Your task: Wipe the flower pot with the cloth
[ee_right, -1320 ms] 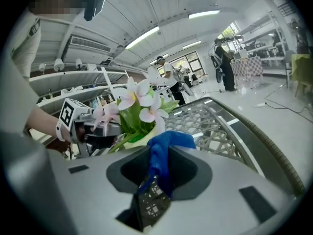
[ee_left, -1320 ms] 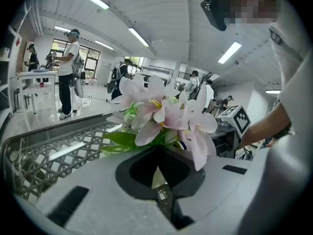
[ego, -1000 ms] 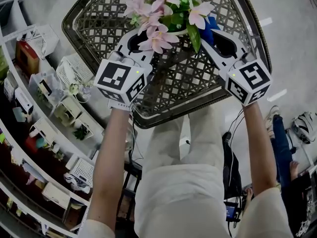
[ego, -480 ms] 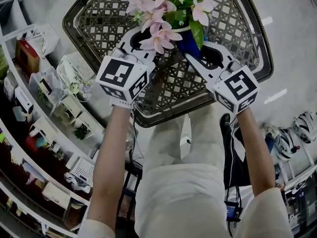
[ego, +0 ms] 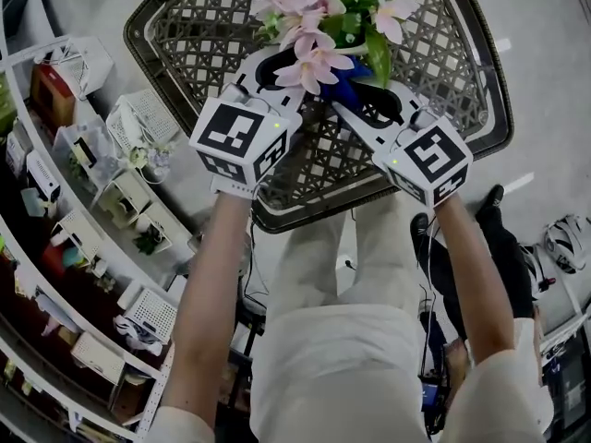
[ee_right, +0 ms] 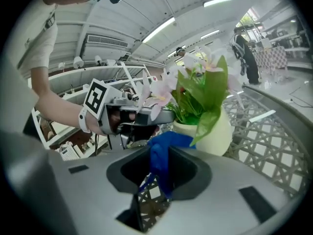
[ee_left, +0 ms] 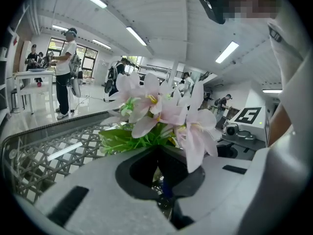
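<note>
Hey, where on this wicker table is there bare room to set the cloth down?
The wicker table is bare left of the flower pot toward its left rim, right of it, and along the near rim. The middle is crowded: pot, cloth, left hand-held gripper and right hand-held gripper.

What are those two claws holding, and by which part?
Right gripper pinches the blue cloth by a bunched end. Left gripper is at the rim of the flower pot; grip unclear.

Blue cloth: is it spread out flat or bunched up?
Bunched up: the blue cloth hangs crumpled, pinched between the right gripper's jaws beside the flower pot.
</note>
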A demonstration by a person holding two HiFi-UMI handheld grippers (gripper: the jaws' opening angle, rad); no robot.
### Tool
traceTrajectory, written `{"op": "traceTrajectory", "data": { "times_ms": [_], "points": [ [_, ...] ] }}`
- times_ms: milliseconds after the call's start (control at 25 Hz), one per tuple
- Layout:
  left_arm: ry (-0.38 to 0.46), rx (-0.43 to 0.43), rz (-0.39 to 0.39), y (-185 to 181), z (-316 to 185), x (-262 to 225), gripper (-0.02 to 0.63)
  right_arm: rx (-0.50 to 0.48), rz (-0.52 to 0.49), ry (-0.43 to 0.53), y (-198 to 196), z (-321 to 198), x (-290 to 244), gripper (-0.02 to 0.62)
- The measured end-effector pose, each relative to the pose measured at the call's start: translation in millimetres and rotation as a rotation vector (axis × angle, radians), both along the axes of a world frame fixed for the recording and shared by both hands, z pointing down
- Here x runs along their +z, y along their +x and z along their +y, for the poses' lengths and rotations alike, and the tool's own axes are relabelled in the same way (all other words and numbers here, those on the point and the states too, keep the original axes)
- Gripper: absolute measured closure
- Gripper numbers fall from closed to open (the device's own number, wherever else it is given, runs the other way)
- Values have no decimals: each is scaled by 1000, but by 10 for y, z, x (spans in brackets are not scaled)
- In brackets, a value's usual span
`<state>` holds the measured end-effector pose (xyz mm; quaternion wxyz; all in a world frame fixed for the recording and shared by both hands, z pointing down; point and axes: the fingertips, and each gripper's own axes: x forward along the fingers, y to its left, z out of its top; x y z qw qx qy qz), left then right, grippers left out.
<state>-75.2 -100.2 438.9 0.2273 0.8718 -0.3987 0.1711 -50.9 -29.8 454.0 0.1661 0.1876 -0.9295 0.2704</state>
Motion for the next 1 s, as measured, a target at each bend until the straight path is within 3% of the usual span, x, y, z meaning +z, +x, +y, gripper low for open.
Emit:
{"op": "traceTrajectory", "data": {
  "times_ms": [440,1000],
  "points": [
    [65,-21,29,7,159,-472,584,53,7,53,354,178,-527,477],
    [210,-57,88,-124,712,-1894,584,161,36,156,854,604,-1834,482]
  ]
}}
